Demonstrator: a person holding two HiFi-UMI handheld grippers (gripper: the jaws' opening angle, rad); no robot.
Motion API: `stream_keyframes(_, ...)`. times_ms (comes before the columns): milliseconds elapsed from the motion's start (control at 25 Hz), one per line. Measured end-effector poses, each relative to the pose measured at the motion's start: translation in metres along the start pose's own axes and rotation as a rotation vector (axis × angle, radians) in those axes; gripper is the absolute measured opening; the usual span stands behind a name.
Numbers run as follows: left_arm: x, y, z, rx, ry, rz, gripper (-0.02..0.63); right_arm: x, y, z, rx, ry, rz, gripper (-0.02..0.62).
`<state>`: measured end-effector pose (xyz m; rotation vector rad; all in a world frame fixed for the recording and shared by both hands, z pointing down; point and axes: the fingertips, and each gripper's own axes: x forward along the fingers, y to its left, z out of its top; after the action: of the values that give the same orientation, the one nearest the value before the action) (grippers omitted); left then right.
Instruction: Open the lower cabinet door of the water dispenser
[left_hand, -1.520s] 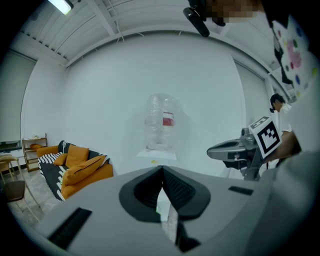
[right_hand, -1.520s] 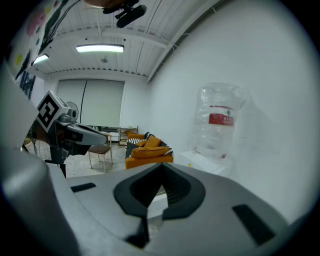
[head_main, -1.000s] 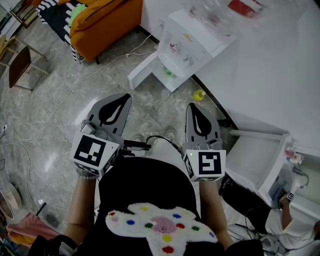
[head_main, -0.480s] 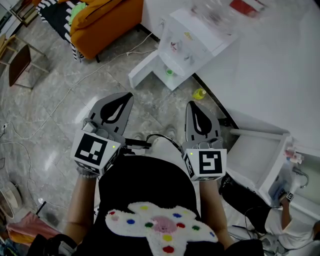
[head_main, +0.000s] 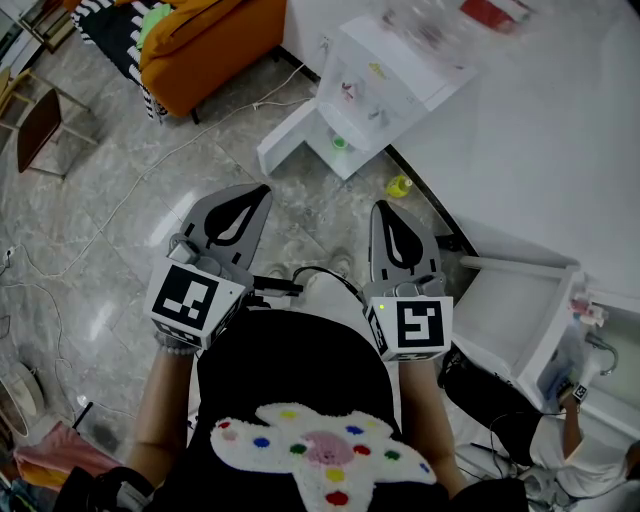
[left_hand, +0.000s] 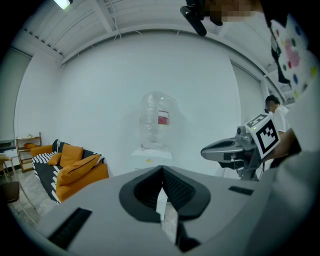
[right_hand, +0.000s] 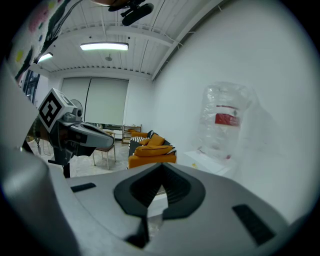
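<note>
The white water dispenser (head_main: 385, 85) stands against the wall, a clear bottle (head_main: 425, 25) on top. At its foot a white door panel (head_main: 288, 138) juts out over the floor, and something green (head_main: 340, 143) shows in the opening behind it. My left gripper (head_main: 260, 192) and right gripper (head_main: 383, 210) are held side by side in front of my body, well short of the dispenser, both shut with nothing in them. The left gripper view shows its shut tips (left_hand: 161, 170) below the bottle (left_hand: 157, 120). The right gripper view shows its tips (right_hand: 161, 167) and the bottle (right_hand: 225, 120).
A small yellow thing (head_main: 399, 186) lies on the floor by the wall. An orange sofa (head_main: 200, 40) and a chair (head_main: 40, 130) stand at the left. A cable (head_main: 150, 170) runs over the tiles. An open white cabinet (head_main: 510, 310) and another person (head_main: 590, 440) are at the right.
</note>
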<state>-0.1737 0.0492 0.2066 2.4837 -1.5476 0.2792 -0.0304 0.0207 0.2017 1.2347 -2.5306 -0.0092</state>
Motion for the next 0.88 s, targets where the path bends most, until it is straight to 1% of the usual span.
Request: stream_keyframes(880,0.0015,0.0005,-0.0040,-0.002,0.009,-0.007,0.012,0.0038,0.0008,-0.0058,0.018,0.015,-0.010,0.003)
